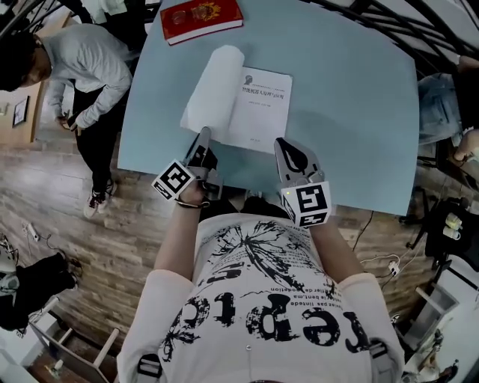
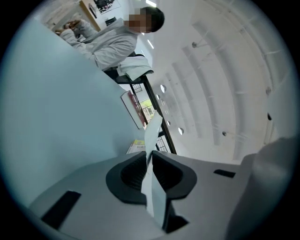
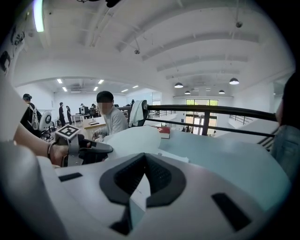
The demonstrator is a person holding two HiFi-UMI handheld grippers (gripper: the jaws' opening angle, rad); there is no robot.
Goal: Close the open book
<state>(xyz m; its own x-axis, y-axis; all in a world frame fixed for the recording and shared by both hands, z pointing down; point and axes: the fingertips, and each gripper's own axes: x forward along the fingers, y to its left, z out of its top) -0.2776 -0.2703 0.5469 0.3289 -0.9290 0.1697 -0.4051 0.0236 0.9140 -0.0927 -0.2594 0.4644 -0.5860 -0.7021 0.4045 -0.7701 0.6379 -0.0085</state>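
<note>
The open book [image 1: 262,105] lies on the light-blue table [image 1: 352,112], its printed right page flat. Its left leaf [image 1: 213,90] is lifted and curls over toward the right. My left gripper [image 1: 203,135] is at that leaf's near corner. In the left gripper view it [image 2: 150,157] is shut on the thin white sheet [image 2: 153,133], which runs edge-on between the pads. My right gripper [image 1: 279,142] hovers at the book's near right corner. Seen in its own view, the right gripper [image 3: 144,157] has its tips together with nothing held, and the raised leaf [image 3: 133,140] bulges just ahead.
A closed red book [image 1: 200,18] lies at the table's far edge, beyond the open one. A person in a grey top [image 1: 82,67] stands off the table's left side. The table's near edge runs just behind both grippers. A dark railing [image 3: 211,110] crosses behind the table.
</note>
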